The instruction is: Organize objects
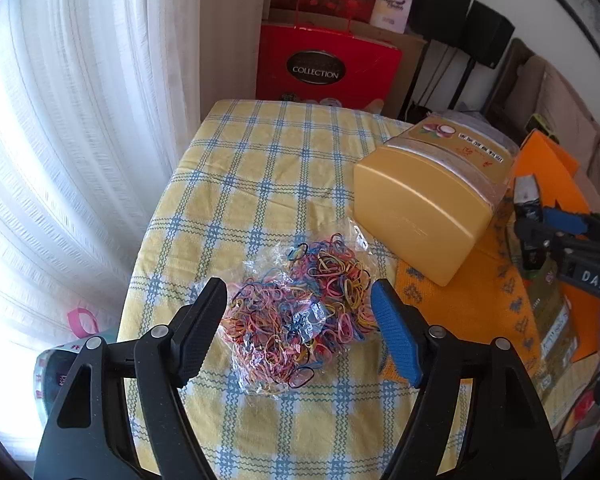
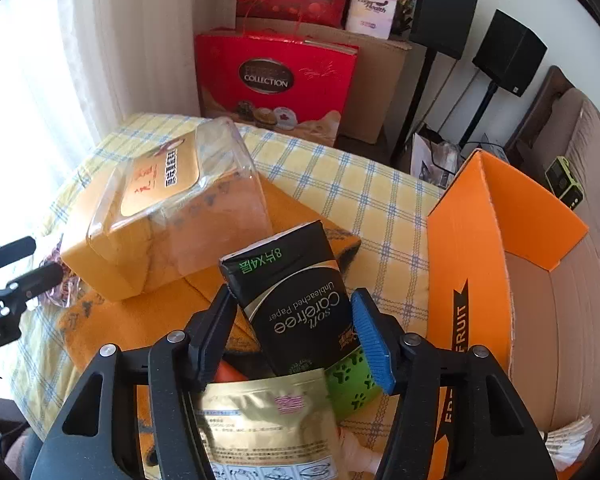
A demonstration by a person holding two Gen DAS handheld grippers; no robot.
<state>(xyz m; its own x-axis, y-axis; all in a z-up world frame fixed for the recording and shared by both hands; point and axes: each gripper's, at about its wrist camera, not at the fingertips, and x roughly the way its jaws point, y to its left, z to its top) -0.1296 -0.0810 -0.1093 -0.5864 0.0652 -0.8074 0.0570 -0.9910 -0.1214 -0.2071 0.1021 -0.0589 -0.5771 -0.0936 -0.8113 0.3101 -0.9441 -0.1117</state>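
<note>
Both tools, left (image 1: 298,320) and right (image 2: 296,324), gape unclenched above checked tablecloth (image 1: 260,152); curtain (image 1: 80,100) beside.

Bright sheer curtains (image 1: 72,120), black speakers (image 2: 508,52), white wall.

left claw (image 1: 298,320) open, angled down; right claw (image 2: 294,330) likewise

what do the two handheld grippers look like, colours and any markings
Both the left gripper and the right gripper are black plastic frames with silver pivot bolts. Each has two flat ribbed fingers, one black and one blue. The left camera shows white "DAS" lettering on the right gripper's side.
</note>
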